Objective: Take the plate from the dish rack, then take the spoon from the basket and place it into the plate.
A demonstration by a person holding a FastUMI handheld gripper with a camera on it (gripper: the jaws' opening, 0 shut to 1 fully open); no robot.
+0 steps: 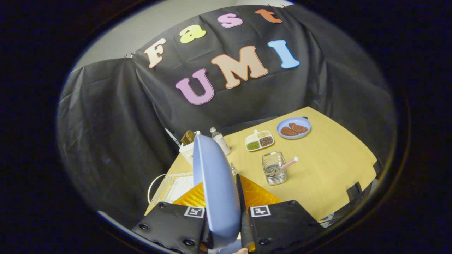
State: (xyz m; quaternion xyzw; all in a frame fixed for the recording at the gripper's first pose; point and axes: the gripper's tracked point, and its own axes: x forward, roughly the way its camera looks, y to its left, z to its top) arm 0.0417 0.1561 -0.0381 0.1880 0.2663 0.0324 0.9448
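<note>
A light blue plate point(215, 183) stands on edge between my fingers, and my gripper point(226, 225) is shut on its lower rim. The plate is lifted above the white wire dish rack point(169, 187) and an orange mat point(257, 195) beneath it. Beyond the fingers, on the yellow table point(325, 169), stands a small clear mesh basket point(274, 168). A spoon with a pink handle point(287, 164) leans out of it to the right.
A white divided tray of seeds point(259, 140) and a second blue plate with brown food point(293, 127) sit at the far side of the table. A small bottle point(219, 139) and a white container with utensils point(189, 143) stand behind the held plate.
</note>
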